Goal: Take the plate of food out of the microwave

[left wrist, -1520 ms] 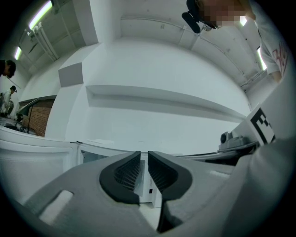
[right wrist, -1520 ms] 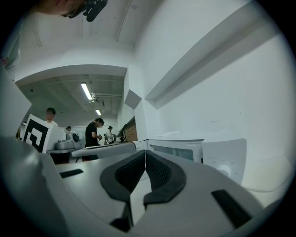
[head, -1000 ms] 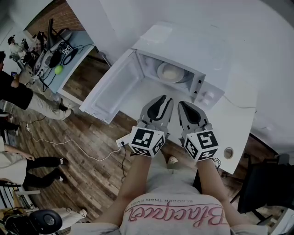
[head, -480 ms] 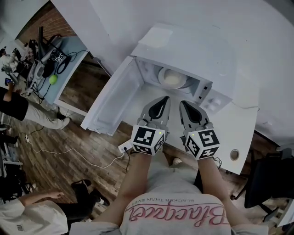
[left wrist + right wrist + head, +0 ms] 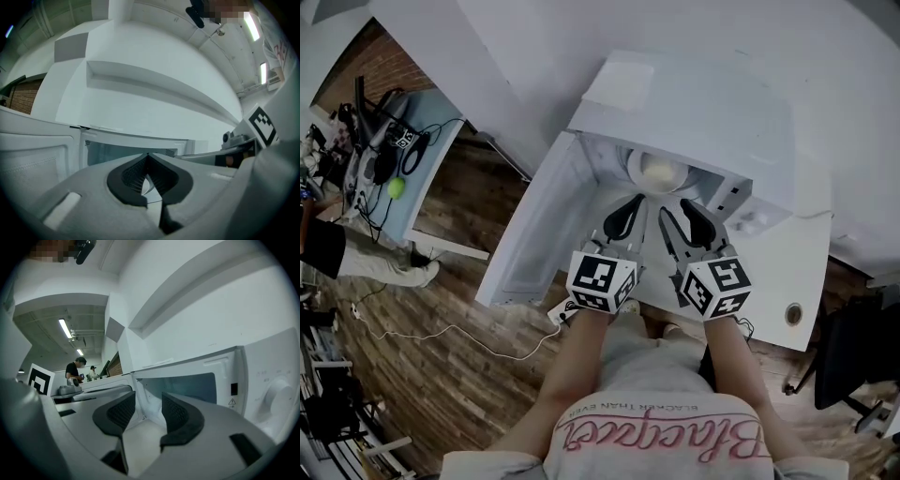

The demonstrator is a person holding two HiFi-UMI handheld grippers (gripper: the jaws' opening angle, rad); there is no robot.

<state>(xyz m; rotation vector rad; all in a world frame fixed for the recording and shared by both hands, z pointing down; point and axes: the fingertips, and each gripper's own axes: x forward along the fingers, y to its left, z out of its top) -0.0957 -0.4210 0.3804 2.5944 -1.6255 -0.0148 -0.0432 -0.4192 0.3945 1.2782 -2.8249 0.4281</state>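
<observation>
A white microwave (image 5: 694, 103) stands on a white table, its door (image 5: 534, 234) swung wide open to the left. Inside on the turntable sits a pale plate of food (image 5: 659, 172). My left gripper (image 5: 630, 202) is at the mouth of the cavity just short of the plate, jaws shut with nothing in them; its own view shows the tips (image 5: 148, 157) meeting before the cavity. To its right, my right gripper (image 5: 682, 208) hovers at the opening, jaws opening and nothing between them (image 5: 149, 404). The plate is hidden in both gripper views.
The microwave's control panel and knob (image 5: 276, 399) lie right of the cavity. The white table (image 5: 778, 272) has a cable hole (image 5: 794, 314). At far left stand a cluttered desk (image 5: 394, 159) and a person (image 5: 328, 248). A cable (image 5: 441, 328) lies on the wood floor.
Both grippers have moved forward to the microwave's opening, close to the plate. The right jaws, shut before, now stand apart. The left jaws look the same.
</observation>
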